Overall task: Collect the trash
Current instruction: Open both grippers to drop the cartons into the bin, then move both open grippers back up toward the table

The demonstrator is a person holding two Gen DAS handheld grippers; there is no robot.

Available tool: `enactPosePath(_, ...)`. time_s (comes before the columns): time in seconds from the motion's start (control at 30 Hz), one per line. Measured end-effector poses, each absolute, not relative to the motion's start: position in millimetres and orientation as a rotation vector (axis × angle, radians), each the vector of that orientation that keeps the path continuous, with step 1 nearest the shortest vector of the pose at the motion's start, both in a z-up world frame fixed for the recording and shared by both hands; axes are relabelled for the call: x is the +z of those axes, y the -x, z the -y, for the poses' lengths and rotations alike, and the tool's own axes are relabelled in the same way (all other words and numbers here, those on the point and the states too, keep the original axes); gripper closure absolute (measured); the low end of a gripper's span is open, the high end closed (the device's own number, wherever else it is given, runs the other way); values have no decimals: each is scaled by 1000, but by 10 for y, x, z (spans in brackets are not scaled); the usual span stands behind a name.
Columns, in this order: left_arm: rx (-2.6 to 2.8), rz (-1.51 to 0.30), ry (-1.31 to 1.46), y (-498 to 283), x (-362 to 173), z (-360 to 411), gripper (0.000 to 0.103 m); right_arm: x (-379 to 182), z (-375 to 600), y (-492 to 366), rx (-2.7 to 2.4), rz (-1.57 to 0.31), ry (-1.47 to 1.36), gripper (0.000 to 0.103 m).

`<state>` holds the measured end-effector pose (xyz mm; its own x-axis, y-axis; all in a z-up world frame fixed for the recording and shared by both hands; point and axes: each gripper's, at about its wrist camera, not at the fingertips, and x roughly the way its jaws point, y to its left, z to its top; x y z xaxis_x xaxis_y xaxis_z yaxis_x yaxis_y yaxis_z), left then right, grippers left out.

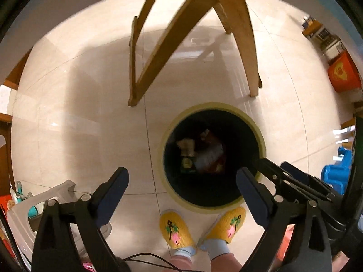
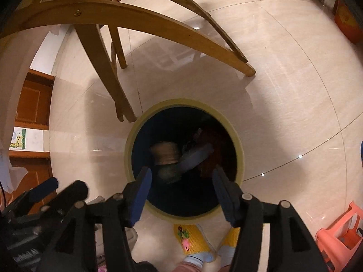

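Note:
A round trash bin [image 1: 263, 140] with a pale yellow rim and dark inside stands on the tiled floor; it also shows in the right wrist view [image 2: 240, 136]. Several pieces of trash [image 1: 204, 156] lie at its bottom, blurred in the right wrist view [image 2: 181, 158]. My left gripper [image 1: 181, 181] is open and empty, above the floor and the bin's left side. My right gripper [image 2: 181, 181] is open and empty, directly above the bin's mouth. The right gripper also shows at the right of the left wrist view [image 1: 292, 179].
A wooden table's legs [image 1: 172, 34] stand just behind the bin. The person's yellow slippers [image 1: 174, 229] are at the bin's near side. A grey stool [image 1: 27, 210] is at the left, an orange stool [image 2: 340, 233] at the right, an orange bucket [image 1: 342, 74] far right.

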<state>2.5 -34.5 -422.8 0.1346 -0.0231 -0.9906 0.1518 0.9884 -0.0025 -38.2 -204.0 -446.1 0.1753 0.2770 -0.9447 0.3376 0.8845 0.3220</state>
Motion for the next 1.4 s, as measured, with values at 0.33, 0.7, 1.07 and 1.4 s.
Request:
enactPosePath(0.33, -96, -1408, -94, 6, -4127, 288, 8, -4349, 2071, 374, -49, -1410, -482, 46)
enactPosePath(0.7, -100, -1427, -88, 55, -3656, 233, 8, -3796, 2032, 370, -34, -1398, -456, 45)
enactPosePath(1.07, -162, -1440, -63, 234, -2764, 227, 8, -2833, 2010, 488, -10, -1380, -398, 45)
enactPosePath(1.4, -205, -1438, -18, 390, -1926, 107, 9, -1899, 2076, 607, 15, -1319, -361, 45)
